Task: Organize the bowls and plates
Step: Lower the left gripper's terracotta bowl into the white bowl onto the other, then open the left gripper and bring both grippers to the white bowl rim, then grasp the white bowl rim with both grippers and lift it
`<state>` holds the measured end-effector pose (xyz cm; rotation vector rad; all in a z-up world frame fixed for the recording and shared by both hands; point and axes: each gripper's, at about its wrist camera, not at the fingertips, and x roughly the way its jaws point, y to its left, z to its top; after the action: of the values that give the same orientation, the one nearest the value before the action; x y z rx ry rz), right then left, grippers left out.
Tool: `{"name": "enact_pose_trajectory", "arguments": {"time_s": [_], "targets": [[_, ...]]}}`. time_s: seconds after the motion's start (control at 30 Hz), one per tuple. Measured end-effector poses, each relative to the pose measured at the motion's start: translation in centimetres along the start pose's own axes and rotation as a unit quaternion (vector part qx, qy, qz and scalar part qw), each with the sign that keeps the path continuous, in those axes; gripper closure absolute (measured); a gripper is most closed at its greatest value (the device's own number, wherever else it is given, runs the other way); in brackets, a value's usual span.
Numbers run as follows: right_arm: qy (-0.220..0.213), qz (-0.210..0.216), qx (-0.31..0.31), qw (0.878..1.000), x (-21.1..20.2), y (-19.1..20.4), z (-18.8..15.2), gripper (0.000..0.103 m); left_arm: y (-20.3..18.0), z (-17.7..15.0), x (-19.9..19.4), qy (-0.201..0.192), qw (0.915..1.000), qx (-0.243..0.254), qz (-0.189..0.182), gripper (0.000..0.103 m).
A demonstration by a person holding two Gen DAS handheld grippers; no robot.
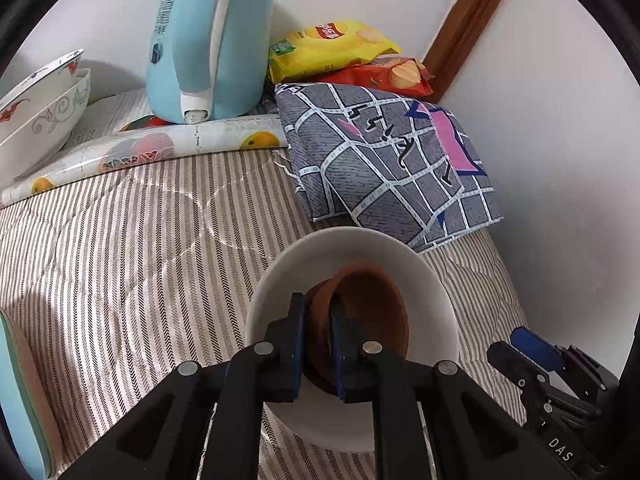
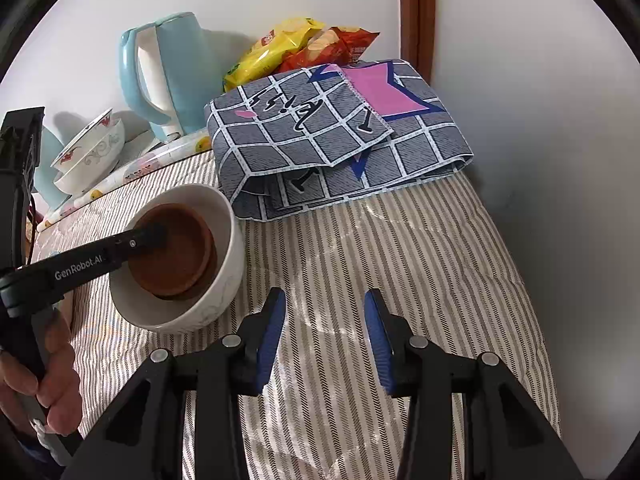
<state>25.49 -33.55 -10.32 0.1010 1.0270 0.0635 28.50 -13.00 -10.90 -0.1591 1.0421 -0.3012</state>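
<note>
Left wrist view is showing your left gripper low in the centre of the frame, its fingers nearly closed and pinching the near rim of the brown dish. That dish is sitting tilted inside the white bowl, which is resting on the striped bedding in the lower middle of the picture. In the right wrist view the same bowl is lying at left centre, with the brown dish leaning against its inner wall.

Your right gripper is hovering at the bottom centre of that view, fingers partly open and holding nothing, just beside the bowl but not touching it.

Here is what you are risking. The bedding is soft, so the white bowl looks likely to tip or slide toward you if you are pulling the dish sideways rather than straight up. The grip is covering only a thin strip of rim, so the dish may pivot and slip out. The right gripper is not steadying the bowl, so nothing is stopping it from rolling.

The stacked patterned bowls at upper left, beside the blue kettle, are also perching at an angle on the fruit-print roll; nudging them could topple the pair.
</note>
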Motion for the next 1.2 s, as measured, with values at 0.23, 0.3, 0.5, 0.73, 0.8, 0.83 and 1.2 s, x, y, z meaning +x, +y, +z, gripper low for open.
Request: {"name": "enact_pose_trajectory", "arguments": {"time_s": [0.23, 0.3, 0.5, 0.73, 0.8, 0.83, 1.2], "targets": [[-0.003, 0.008, 0.000, 1.000, -0.4, 0.4, 0.1, 0.062, -0.3, -0.1, -0.3, 0.014, 0.9999, 0.006, 0.005, 0.076], [-0.003, 0.009, -0.002, 1.000, -0.5, 0.6, 0.1, 0.062, -0.4, -0.1, -0.8, 0.008, 0.9999, 0.007, 0.001, 0.075], [-0.010, 0.012, -0.011, 1.000, -1.0, 1.2, 0.6, 0.062, -0.2, 0.3, -2.6, -0.008, 0.9999, 0.008, 0.007, 0.075], [-0.014, 0.024, -0.023, 0.999, -1.0, 2.6, 1.7, 0.062, 1.7, 0.5, -3.6, -0.006, 0.9994, -0.007, 0.033, 0.075], [-0.015, 0.031, -0.025, 0.999, -0.9, 2.9, 1.9, 0.062, 2.0, 0.3, -3.6, -0.005, 0.9990, -0.009, 0.042, 0.075], [-0.012, 0.033, -0.026, 0.999, -0.7, 3.2, 2.0, 0.062, 2.2, 0.3, -3.6, -0.003, 0.9990, -0.011, 0.043, 0.075], [0.027, 0.036, -0.024, 0.999, 2.5, 4.7, 2.9, 0.062, 2.7, -0.2, -2.0, 0.024, 0.9988, -0.011, 0.041, 0.075]]}}
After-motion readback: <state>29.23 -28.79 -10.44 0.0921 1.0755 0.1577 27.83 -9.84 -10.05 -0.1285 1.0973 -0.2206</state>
